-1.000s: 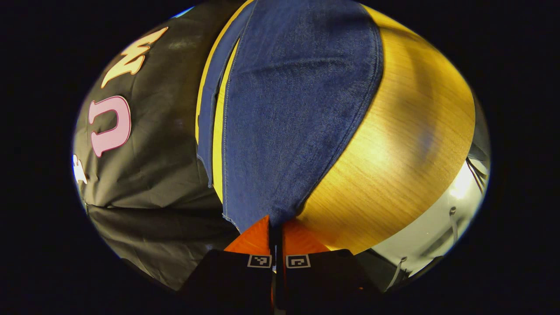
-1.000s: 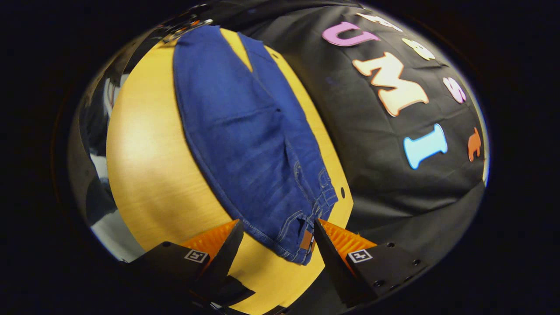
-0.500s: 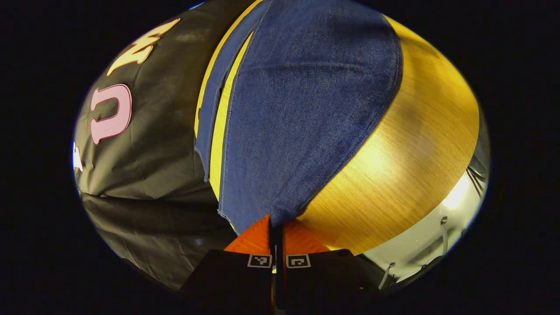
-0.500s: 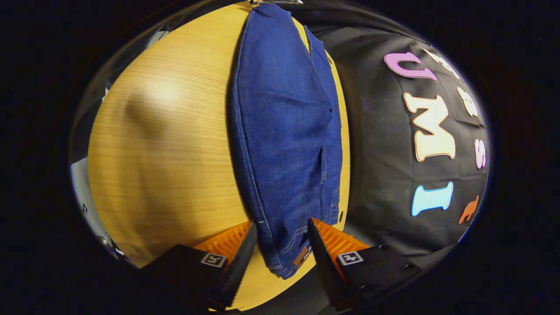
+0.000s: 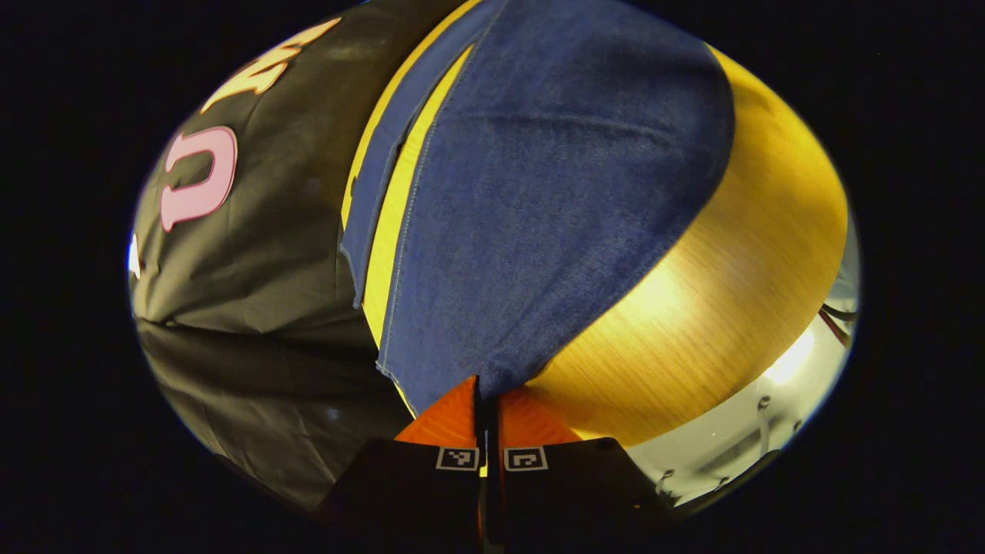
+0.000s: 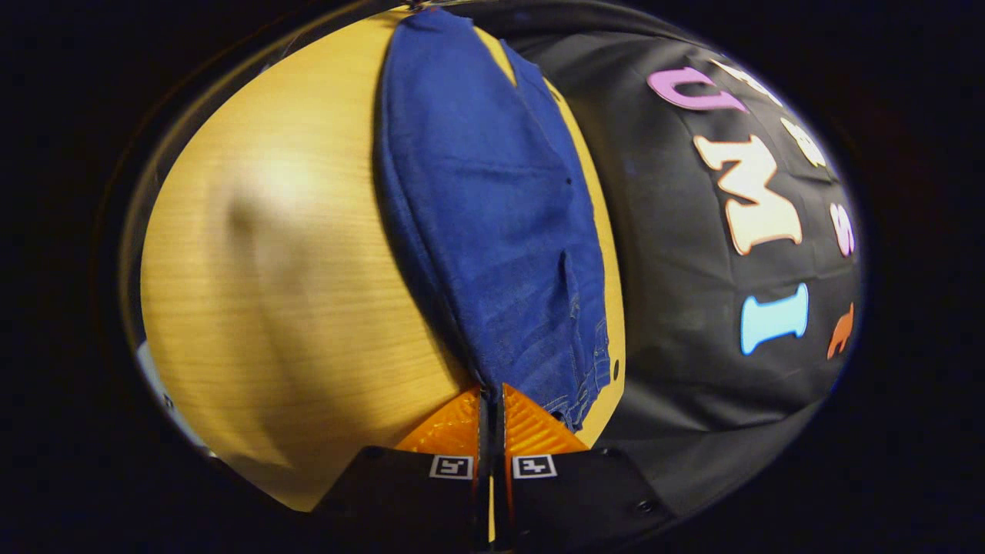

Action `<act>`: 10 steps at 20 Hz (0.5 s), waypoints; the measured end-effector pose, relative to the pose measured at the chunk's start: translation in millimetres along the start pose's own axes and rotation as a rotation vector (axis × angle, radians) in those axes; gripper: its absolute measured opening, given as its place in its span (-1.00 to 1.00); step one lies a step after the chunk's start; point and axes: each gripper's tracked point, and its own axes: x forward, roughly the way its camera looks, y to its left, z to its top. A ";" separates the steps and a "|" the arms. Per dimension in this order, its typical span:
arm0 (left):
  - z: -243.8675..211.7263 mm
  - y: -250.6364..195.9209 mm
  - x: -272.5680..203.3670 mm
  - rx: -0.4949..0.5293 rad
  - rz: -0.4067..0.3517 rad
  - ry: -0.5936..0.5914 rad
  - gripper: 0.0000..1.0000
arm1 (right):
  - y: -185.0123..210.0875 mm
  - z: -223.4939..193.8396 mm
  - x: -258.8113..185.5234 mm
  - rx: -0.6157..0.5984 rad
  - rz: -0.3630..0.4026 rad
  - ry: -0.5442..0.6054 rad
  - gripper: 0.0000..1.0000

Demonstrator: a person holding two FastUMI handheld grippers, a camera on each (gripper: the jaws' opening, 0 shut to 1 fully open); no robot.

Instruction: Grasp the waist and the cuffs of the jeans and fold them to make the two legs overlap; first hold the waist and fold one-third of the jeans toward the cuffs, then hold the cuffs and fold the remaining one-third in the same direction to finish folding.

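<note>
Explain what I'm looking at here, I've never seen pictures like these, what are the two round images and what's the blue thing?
Each round picture comes from a small camera riding on a hand-held two-finger gripper, looking forward along its fingers. A person holds one in each hand. The blue thing is a pair of jeans lying on a wooden table, in front of a black cloth wall. In the left gripper view, the left gripper is shut on the cuff end of the jeans. In the right gripper view, the right gripper is shut on the waist end.
</note>
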 end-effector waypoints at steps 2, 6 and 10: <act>4.6 10.2 -5.4 -0.041 -0.001 -0.015 -1.00 | -20.6 6.7 -8.3 0.057 -0.053 0.004 -0.92; 13.3 55.8 -21.0 -0.158 0.042 -0.028 -1.00 | -60.5 17.6 -11.8 0.190 -0.127 0.043 -0.91; 27.4 94.7 -23.0 -0.231 0.037 -0.028 -1.00 | -109.0 32.1 -13.9 0.288 -0.215 0.051 -0.91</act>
